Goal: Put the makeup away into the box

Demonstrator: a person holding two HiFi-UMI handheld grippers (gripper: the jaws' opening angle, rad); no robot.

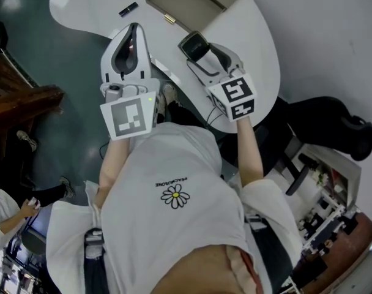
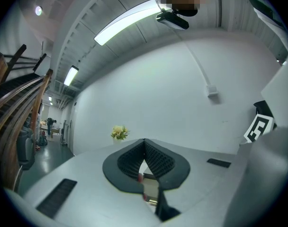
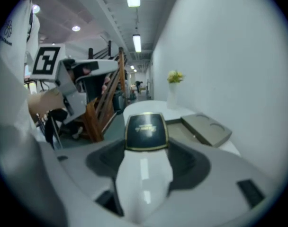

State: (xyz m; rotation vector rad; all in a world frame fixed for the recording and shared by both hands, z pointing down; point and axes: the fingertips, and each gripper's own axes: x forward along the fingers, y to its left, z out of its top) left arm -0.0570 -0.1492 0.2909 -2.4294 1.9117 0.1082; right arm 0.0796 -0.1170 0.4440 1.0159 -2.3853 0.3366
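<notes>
The open beige box [image 1: 195, 2] lies on the white table [image 1: 253, 35], with its lid [image 3: 208, 129] folded back beside it. My right gripper [image 1: 196, 46] hovers just short of the box, shut on a black compact [image 3: 145, 131] with a gold rim. My left gripper [image 1: 133, 32] is raised over the table's near edge and points upward. Its jaws [image 2: 144, 148] meet at the tips, shut on a small beige and red makeup piece [image 2: 149, 187]. A black tube [image 1: 128, 9] and a small gold item [image 1: 169, 19] lie on the table left of the box.
A vase of yellow flowers [image 3: 173, 79] stands at the table's far end by the white wall. Wooden furniture [image 1: 24, 100] and dark floor lie to the left. The person's torso in a white shirt [image 1: 174, 195] fills the lower head view.
</notes>
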